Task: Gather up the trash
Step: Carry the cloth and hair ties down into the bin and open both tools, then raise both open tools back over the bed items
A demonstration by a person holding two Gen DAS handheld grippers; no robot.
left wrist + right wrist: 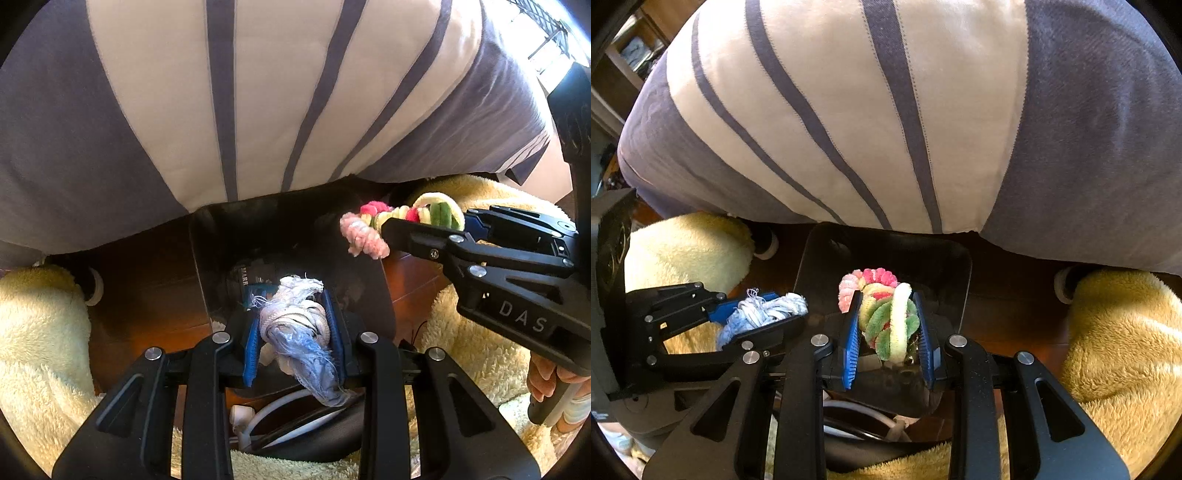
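My left gripper is shut on a frayed wad of white and pale blue thread, held just above the mouth of a dark bin on the floor. From the right wrist view that same left gripper shows at the left with the thread wad between its blue pads. My right gripper is shut on a fuzzy bundle of pink, red, green and yellow pipe cleaners, over the bin. Seen from the left wrist, the right gripper and its bundle hover at the bin's right rim.
A large grey and cream striped cushion fills the upper half of both views. Fluffy cream blankets lie left and right of the bin on the wooden floor. White cables lie below the left gripper. A hand holds the right gripper's handle.
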